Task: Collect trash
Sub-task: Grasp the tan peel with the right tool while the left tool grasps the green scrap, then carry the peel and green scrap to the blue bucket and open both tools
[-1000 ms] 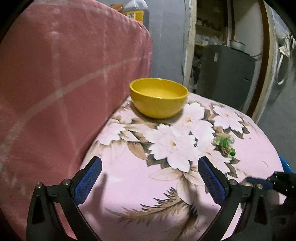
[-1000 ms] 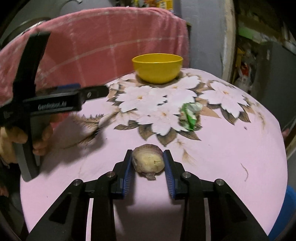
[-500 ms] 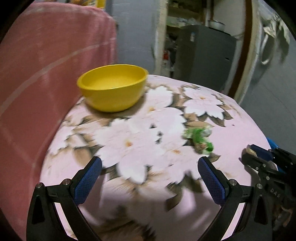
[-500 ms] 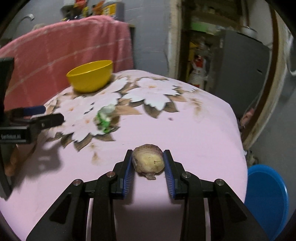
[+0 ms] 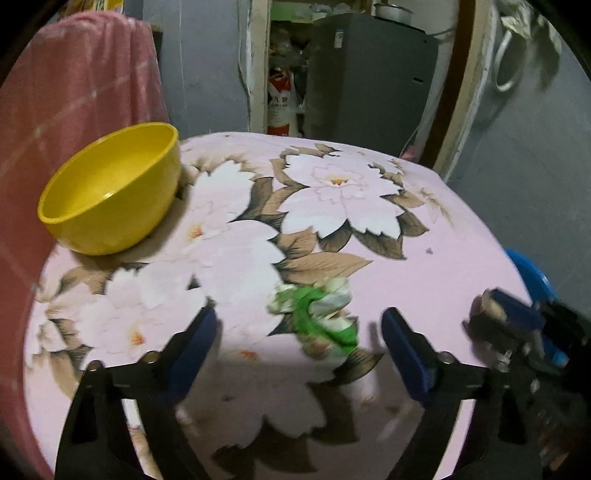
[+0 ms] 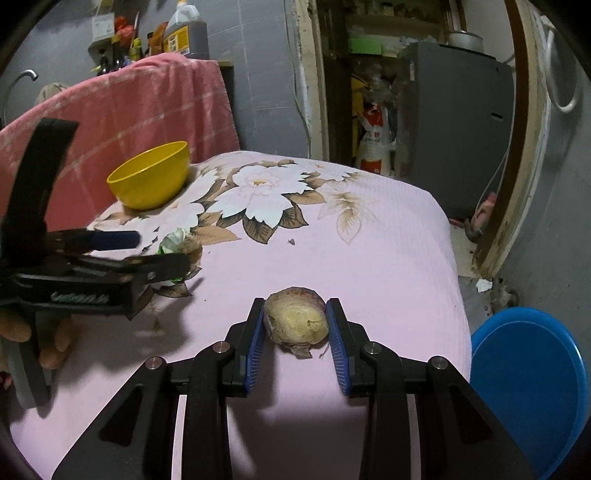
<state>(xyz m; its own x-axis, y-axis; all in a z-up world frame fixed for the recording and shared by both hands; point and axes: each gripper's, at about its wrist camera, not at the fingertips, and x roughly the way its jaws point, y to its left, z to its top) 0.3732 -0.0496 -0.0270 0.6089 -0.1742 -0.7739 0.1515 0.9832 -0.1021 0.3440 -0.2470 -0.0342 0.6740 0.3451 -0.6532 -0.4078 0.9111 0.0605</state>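
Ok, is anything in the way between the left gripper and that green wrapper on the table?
Nothing visible. The left gripper, jaws just closing, has the green wrapper lying between its fingers, untouched.

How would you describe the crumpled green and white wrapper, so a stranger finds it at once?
Start from the pink floral tablecloth and its yellow bowl. The wrapper lies nearer, on the printed flowers, ahead of the left tool. Only it is bright green and crumpled.

A cramped home kitchen: floral-clothed table (image 6: 388,251), condiment bottles (image 6: 184,33) on a shelf, tap (image 6: 22,79), grey fridge (image 6: 454,122).
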